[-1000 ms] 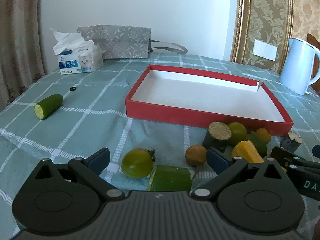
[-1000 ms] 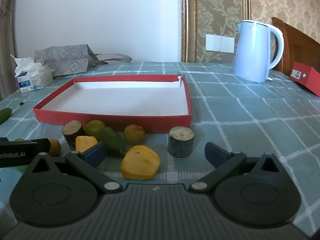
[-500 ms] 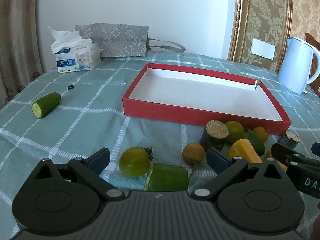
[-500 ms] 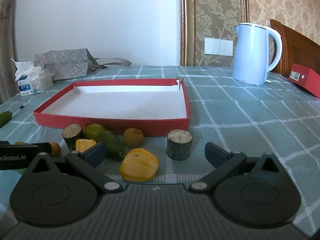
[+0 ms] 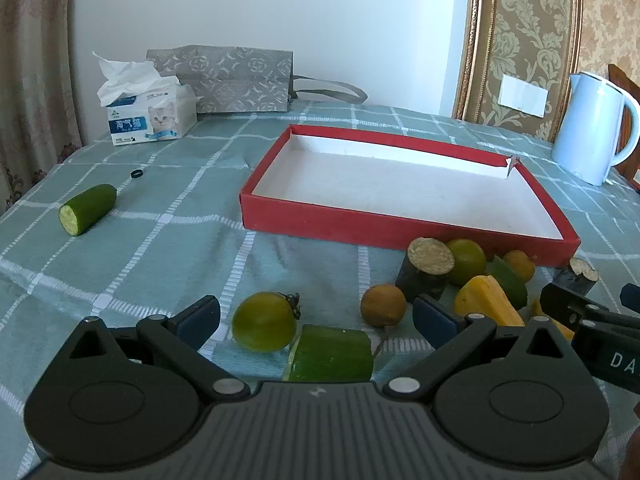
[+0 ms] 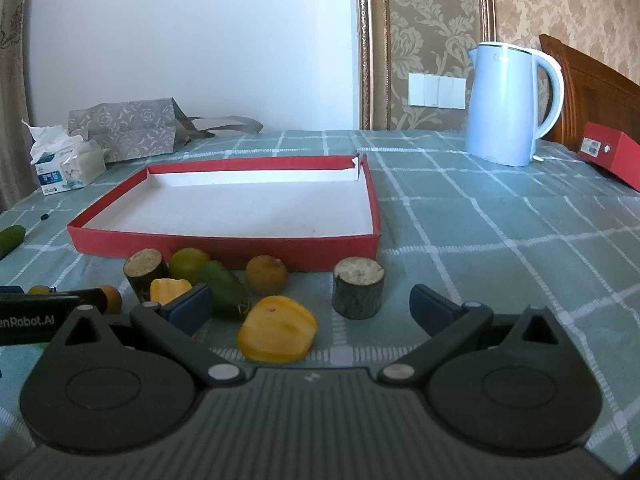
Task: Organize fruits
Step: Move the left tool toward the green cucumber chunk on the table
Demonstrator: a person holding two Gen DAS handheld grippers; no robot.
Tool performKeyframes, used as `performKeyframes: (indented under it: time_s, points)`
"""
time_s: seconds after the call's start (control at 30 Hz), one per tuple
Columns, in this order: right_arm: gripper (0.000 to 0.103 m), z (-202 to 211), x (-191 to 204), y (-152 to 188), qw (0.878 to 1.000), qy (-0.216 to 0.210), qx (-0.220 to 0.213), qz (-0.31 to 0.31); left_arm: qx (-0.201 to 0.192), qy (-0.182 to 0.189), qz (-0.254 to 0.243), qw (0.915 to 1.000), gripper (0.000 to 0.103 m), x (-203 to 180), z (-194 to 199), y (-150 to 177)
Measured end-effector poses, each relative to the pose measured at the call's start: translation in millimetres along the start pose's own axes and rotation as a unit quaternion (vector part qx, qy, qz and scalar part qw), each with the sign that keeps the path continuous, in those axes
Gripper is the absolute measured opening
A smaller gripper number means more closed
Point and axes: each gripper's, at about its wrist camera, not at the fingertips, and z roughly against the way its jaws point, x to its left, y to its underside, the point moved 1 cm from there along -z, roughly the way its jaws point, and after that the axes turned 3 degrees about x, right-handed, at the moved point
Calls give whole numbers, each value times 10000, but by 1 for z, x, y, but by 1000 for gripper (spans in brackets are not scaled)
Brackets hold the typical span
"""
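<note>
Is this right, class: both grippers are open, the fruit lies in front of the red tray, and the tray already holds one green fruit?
Not quite. The red tray holds nothing; its white floor is bare in both wrist views. The rest stands: the left gripper and right gripper are open, and fruit such as the green fruit lies before the tray.

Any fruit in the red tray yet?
No. The red tray shows only its bare white floor; the fruit pieces lie on the tablecloth outside it.

Two cucumber pieces (image 5: 89,209) (image 5: 331,354), two bark-covered stubs (image 6: 357,288) (image 6: 145,270), two yellow chunks (image 6: 278,335) (image 6: 169,291), one red tray (image 6: 224,242)
</note>
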Motion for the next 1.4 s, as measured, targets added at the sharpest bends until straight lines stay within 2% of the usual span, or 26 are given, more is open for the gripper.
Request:
performKeyframes:
  time_s: [0.47, 0.83, 1.07, 1.27, 1.4]
  points:
    - [103, -2, -4, 1, 9999, -49, 69, -101, -17, 35, -131, 9999, 103, -3, 1, 3]
    - [103, -5, -5, 4, 9997, -116, 163, -170, -73, 129, -13, 9999, 103, 27, 12, 5]
    - [103, -5, -5, 5, 9994, -172, 206, -203, -199, 71, -429, 9989, 103, 22, 15, 11]
    - [103, -7, -5, 5, 9992, -217, 254, -205, -186, 292, -450, 9984, 103, 30, 15, 9]
    - [103, -7, -4, 6, 9991, -240, 279, -190, -224, 343, -272, 9988, 103, 38, 17, 5]
